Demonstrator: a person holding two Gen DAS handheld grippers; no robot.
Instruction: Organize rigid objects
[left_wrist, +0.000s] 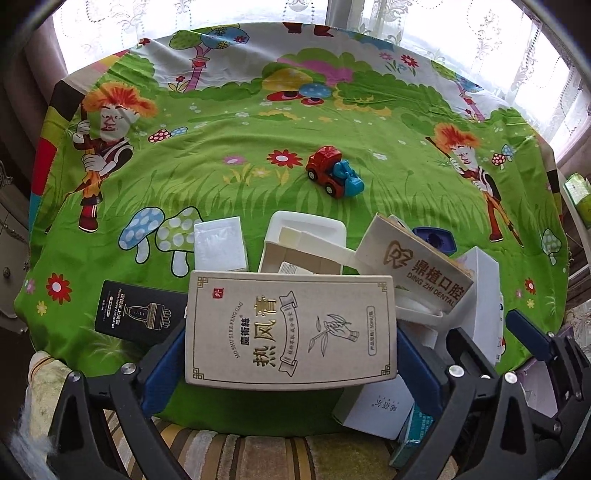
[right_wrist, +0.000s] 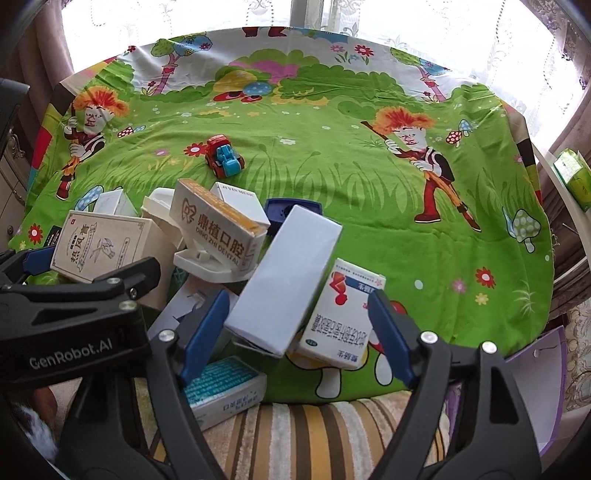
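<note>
Holding cream ointment box (left_wrist: 291, 326) w/ left gripper (left_wrist: 290, 354) clamped on its sides; right gripper (right_wrist: 299, 328) wide around the white carton (right_wrist: 286, 280): keep yours level, set flat beside the pile.

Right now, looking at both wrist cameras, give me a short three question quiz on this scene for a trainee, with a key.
1. True or false: the left gripper has its fingers on either side of the beige box with Chinese calligraphy.
2. Multiple choice: the toy truck is (A) inside the pile of boxes, (B) alone on the green cloth beyond the pile, (C) held in the right gripper.
3. Fill in: the English words on the tilted box with the tooth logo read Ding Zhi ____.

Key: 1 true; 2 B; 3 Dental.
</note>
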